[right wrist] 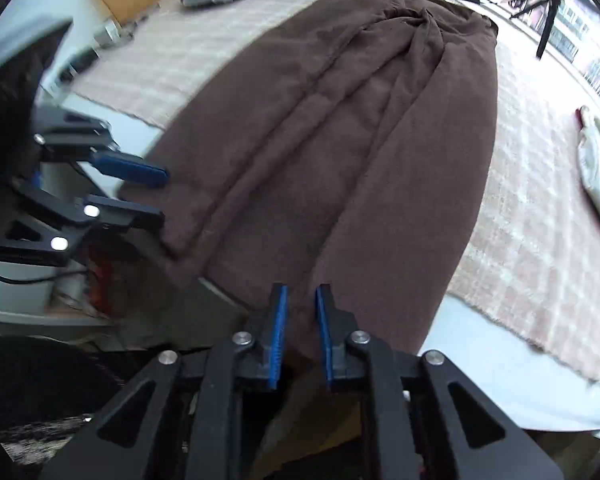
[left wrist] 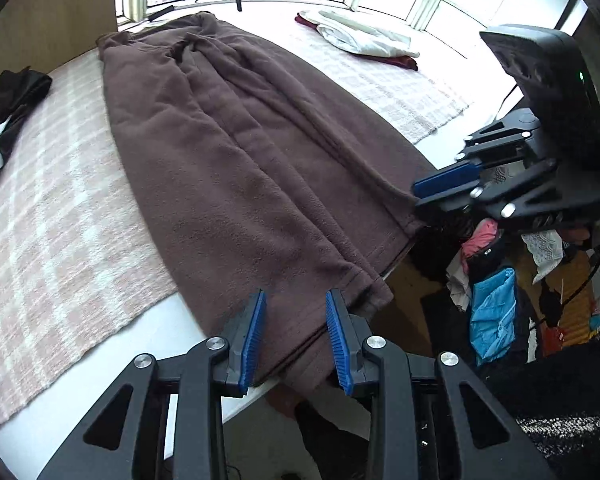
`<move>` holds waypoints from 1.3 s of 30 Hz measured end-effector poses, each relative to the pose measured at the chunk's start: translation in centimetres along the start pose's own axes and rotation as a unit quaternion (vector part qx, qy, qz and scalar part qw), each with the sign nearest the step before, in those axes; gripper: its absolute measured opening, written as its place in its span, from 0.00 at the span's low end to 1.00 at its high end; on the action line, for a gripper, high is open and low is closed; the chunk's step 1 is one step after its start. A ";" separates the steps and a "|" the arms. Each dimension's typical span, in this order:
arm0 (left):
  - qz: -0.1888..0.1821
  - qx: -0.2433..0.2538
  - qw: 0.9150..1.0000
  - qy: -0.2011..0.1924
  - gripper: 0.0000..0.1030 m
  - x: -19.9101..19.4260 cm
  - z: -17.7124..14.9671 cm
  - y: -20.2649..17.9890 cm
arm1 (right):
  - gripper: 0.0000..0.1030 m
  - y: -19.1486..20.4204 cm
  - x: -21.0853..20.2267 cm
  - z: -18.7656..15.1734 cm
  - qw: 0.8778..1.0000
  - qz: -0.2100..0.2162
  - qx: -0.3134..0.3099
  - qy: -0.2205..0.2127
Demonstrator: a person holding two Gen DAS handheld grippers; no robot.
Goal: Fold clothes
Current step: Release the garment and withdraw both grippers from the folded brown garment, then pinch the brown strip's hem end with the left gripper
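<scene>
Brown fleece trousers [left wrist: 236, 152] lie flat on the bed [left wrist: 60, 208], long axis running away from both grippers, hems overhanging the near edge. Left gripper [left wrist: 296, 336] has its jaws clenched on one hem; right gripper [right wrist: 301, 334] pinches the other. Waistband lies farthest off, toward the window.

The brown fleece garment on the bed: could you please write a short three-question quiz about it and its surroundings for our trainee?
1. True or false: the brown fleece garment lies stretched out on a checked blanket.
2. What is between the pads of the right gripper? A) brown fabric B) a white cloth C) nothing
3. Short answer: what colour is the folded cloth lying near the window?

Key: 1 true; 2 A; 3 white.
</scene>
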State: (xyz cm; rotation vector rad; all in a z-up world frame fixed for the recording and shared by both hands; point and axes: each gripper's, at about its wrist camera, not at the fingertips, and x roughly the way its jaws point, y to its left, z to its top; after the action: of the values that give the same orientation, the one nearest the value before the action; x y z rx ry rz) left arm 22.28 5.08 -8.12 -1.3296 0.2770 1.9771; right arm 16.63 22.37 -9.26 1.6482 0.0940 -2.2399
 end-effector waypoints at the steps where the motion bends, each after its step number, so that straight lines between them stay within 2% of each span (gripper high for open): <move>1: 0.010 -0.010 1.000 -0.005 0.29 -0.9 -0.3 0.5 | 0.19 -1.3 -1.5 -0.4 0.999 0.030 0.038 -0.025; 3: 0.012 -0.039 0.999 -0.004 0.34 -1.7 -0.6 1.7 | 0.24 -4.6 -3.7 -1.9 0.990 0.006 0.121 -0.072; 5: 0.009 -0.062 0.998 0.006 0.34 -1.5 -0.8 2.6 | 0.26 -6.8 -4.0 -3.4 0.983 -0.023 0.165 -0.079; 7: 0.019 -0.065 0.998 0.019 0.34 -0.4 -0.7 2.9 | 0.26 -8.1 -2.8 -3.9 0.979 -0.023 0.192 -0.062; 9: 0.023 -0.064 0.997 0.031 0.34 0.6 -0.4 2.8 | 0.26 -8.1 -1.7 -3.8 0.981 -0.021 0.189 -0.051; 12: 0.026 -0.051 0.998 0.041 0.36 1.6 -0.2 2.1 | 0.29 -7.1 -1.0 -3.5 0.984 -0.044 0.166 -0.047; 14: 0.052 -0.030 0.998 0.036 0.36 1.5 -0.1 1.4 | 0.31 -5.4 -0.5 -3.1 0.988 -0.095 0.117 -0.038; 17: 0.047 -0.019 0.998 0.022 0.36 0.4 0.6 0.5 | 0.31 -3.7 -2.0 -3.0 0.984 -0.156 0.067 -0.058; 19: 0.032 -0.012 0.999 0.006 0.36 -0.1 1.6 -0.6 | 0.32 -3.8 -3.1 -2.7 0.988 -0.109 0.088 -0.072; 20: 0.013 -0.013 1.000 0.002 0.36 0.1 2.2 -1.3 | 0.32 -4.0 -3.4 -2.7 0.987 -0.103 0.100 -0.076; 22: -0.024 -0.015 1.000 0.000 0.37 1.1 3.5 -3.0 | 0.33 -4.5 -3.2 -2.8 0.985 -0.097 0.119 -0.077; 25: -0.059 -0.015 0.998 0.011 0.38 3.7 5.0 -5.5 | 0.33 -5.4 -2.8 -2.8 0.982 -0.088 0.149 -0.078; 29: -0.072 -0.035 0.996 0.041 0.38 7.3 6.0 -7.0 | 0.33 -5.9 -1.6 -3.1 0.982 -0.080 0.154 -0.072; 31: -0.079 -0.053 0.995 0.040 0.36 7.9 5.9 -7.0 | 0.33 -6.1 -1.1 -3.2 0.984 -0.074 0.149 -0.068; 32: -0.079 -0.059 0.995 0.035 0.24 8.0 5.9 -6.9 | 0.33 -6.1 -0.8 -3.2 0.984 -0.072 0.147 -0.066; 33: -0.079 -0.063 0.994 0.035 0.05 8.1 5.9 -6.9 | 0.33 -6.2 -0.6 -3.3 0.985 -0.069 0.144 -0.064; 37: -0.076 -0.069 0.994 0.025 0.06 7.1 5.6 -6.5 | 0.33 -6.0 0.1 -3.3 0.989 -0.069 0.117 -0.057; 39: -0.082 -0.087 0.993 0.021 0.09 6.4 5.3 -6.0 | 0.33 -6.0 0.4 -3.3 0.991 -0.064 0.107 -0.054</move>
State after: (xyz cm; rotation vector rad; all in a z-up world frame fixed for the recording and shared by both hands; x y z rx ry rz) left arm 21.23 15.09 -10.04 -1.4573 0.0138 1.8709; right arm 17.64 28.74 -11.62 1.6649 -0.0739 -2.5074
